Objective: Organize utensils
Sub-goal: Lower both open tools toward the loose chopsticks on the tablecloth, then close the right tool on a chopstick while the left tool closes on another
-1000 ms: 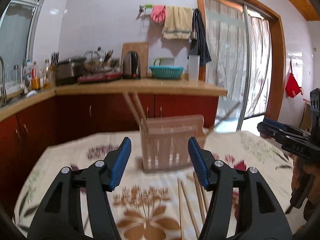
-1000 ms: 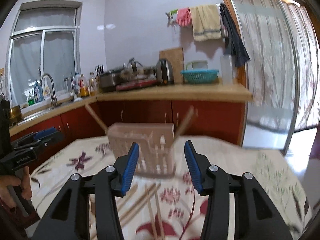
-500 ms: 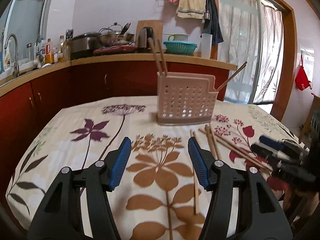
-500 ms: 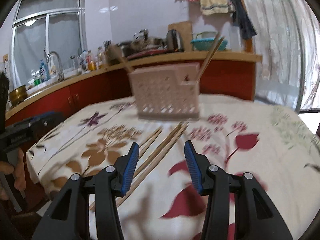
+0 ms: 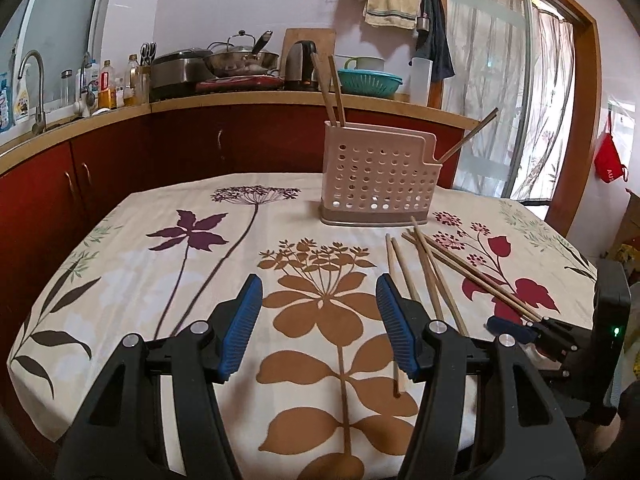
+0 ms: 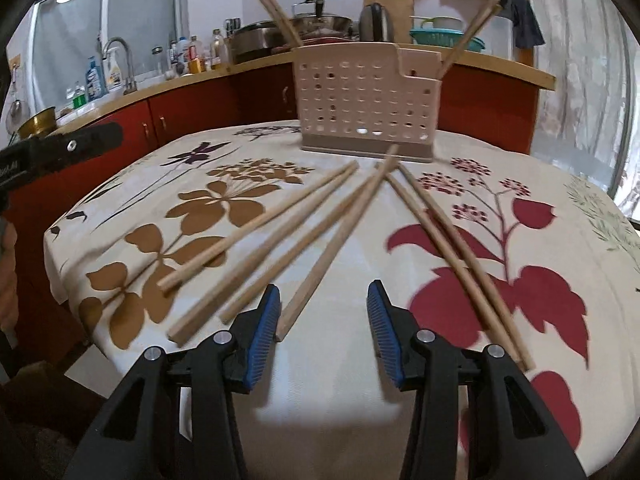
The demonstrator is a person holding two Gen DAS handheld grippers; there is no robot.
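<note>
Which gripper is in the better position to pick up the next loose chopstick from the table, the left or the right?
Probably the right gripper: the loose chopsticks lie just ahead of its open jaws. The left gripper faces bare tablecloth, with them off to its side.

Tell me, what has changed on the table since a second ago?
Both tongs came down toward the table: the right tongs now hang low over the loose chopsticks, the left tongs over bare cloth. Nothing was picked up. The holder and its chopsticks stayed put.
</note>
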